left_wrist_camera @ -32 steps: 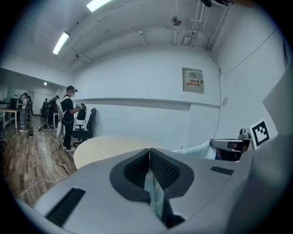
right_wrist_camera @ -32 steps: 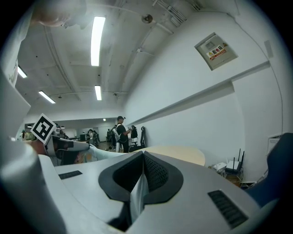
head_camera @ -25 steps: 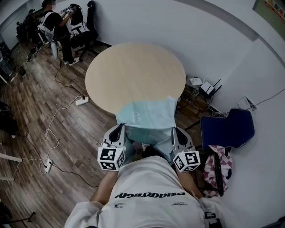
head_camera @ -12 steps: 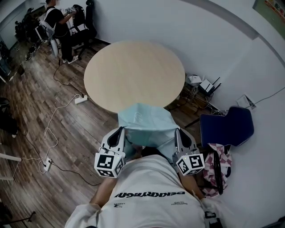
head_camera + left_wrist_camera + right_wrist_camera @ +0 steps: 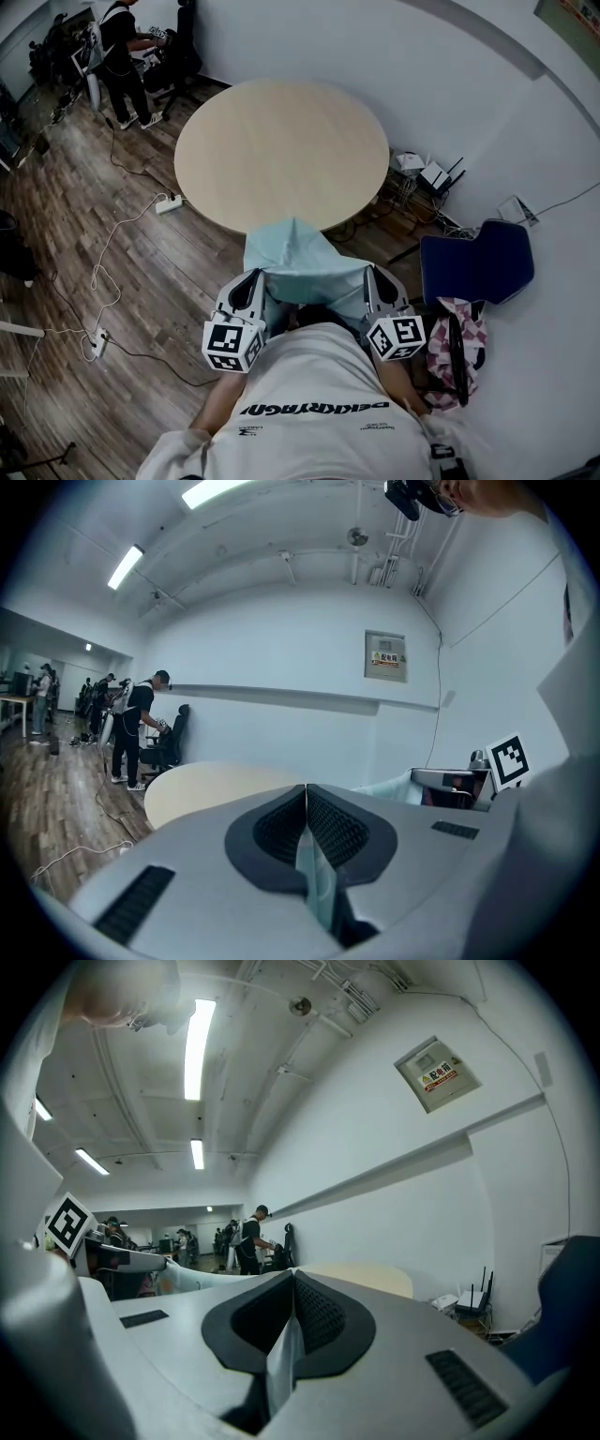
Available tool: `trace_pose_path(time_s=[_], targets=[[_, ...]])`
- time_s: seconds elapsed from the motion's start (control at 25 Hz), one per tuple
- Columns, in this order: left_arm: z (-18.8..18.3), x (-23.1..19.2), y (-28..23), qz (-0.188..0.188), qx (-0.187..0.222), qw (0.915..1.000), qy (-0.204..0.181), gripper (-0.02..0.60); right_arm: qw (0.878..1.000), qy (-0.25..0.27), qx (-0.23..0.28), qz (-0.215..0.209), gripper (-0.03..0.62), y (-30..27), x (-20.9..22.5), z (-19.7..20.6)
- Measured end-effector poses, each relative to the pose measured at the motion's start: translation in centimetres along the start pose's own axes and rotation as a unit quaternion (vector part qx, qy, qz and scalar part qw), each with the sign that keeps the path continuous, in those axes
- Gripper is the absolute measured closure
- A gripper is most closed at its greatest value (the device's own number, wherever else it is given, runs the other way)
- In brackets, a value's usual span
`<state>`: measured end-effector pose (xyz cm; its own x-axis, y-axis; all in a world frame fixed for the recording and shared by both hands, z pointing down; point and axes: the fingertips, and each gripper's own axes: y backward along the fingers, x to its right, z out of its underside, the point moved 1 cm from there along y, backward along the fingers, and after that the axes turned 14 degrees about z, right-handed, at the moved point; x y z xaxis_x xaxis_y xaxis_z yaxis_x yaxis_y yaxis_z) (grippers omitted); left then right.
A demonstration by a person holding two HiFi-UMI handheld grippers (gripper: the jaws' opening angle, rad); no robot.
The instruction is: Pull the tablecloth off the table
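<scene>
Left gripper (image 5: 251,278), right gripper (image 5: 375,276): each clamped shut on a near corner of tablecloth (image 5: 298,255), nearly off table (image 5: 281,150) near rim; soft, light, limp, probably best pinched at corners.

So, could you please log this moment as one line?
left gripper: shut on tablecloth | right gripper: shut on tablecloth | tablecloth: held between both grippers, only its tip at near edge of round table
</scene>
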<state>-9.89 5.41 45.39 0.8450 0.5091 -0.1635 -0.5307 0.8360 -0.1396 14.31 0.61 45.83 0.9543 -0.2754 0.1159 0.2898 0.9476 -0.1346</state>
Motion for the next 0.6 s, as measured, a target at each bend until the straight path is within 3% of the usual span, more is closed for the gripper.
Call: trace_pose_path(time_s=[0.6], targets=[[4.5,-2.0,-1.5,-0.013,-0.031,0.9992,0.021,0.565,0.999,0.002,-0.049,-0.007,0.560,-3.3,-1.8,4.7]])
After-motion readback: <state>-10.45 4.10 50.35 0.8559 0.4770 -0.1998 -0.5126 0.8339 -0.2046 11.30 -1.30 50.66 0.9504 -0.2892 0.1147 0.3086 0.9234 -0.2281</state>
